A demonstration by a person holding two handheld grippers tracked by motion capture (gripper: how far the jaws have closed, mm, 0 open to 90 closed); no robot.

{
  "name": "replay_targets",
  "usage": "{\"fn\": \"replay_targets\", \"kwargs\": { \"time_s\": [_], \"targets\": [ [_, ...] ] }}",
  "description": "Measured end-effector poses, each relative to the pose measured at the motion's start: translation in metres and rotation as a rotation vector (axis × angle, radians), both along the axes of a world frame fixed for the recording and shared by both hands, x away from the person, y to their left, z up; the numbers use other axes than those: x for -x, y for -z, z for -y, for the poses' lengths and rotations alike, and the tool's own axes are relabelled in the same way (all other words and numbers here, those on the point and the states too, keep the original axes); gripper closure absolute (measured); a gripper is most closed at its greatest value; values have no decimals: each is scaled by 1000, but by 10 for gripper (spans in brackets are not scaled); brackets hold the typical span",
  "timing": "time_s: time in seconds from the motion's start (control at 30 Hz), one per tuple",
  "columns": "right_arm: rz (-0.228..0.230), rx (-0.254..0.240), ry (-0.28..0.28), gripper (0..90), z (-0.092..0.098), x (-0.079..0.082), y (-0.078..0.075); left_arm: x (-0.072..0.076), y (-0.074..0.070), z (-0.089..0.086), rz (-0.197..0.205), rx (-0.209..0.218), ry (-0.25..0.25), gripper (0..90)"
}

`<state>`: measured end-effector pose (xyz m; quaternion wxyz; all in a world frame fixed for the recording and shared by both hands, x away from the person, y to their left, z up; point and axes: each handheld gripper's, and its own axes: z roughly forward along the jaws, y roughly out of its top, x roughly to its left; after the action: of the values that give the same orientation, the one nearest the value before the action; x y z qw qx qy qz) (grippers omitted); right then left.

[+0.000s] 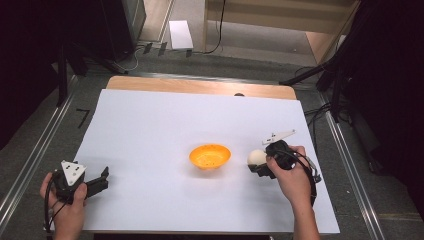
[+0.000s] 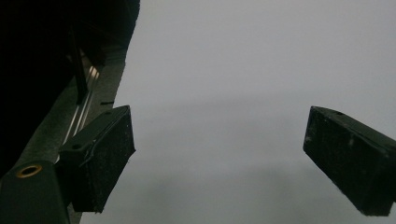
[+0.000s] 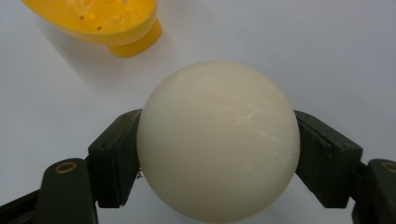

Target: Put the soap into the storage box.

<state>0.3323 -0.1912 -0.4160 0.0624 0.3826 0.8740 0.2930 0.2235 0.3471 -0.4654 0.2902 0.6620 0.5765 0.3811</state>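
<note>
An orange bowl with small holes stands on the white sheet near the table's middle; its foot and rim also appear at the top left of the right gripper view as the orange bowl. Just right of it, my right gripper is shut on a cream-white ball, both jaws pressed against the ball's sides. My left gripper rests at the front left of the sheet, jaws wide apart with nothing between them.
A white sheet covers most of the wooden table. Metal rails run along both sides. Black stands and cables sit on the floor beyond the far edge.
</note>
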Motion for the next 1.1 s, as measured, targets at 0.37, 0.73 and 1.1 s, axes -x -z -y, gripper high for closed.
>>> {"fn": "replay_targets", "kwargs": {
  "time_s": [0.37,0.73,1.1],
  "targets": [
    [4,-3,-16,239,-10,-4,-7,0,0,0,0,1,1,94],
    [11,3,-39,239,-21,-7,-12,0,0,0,2,3,0,94],
    [17,4,-59,239,-29,-9,-18,0,0,0,2,1,0,94]
  ]
}}
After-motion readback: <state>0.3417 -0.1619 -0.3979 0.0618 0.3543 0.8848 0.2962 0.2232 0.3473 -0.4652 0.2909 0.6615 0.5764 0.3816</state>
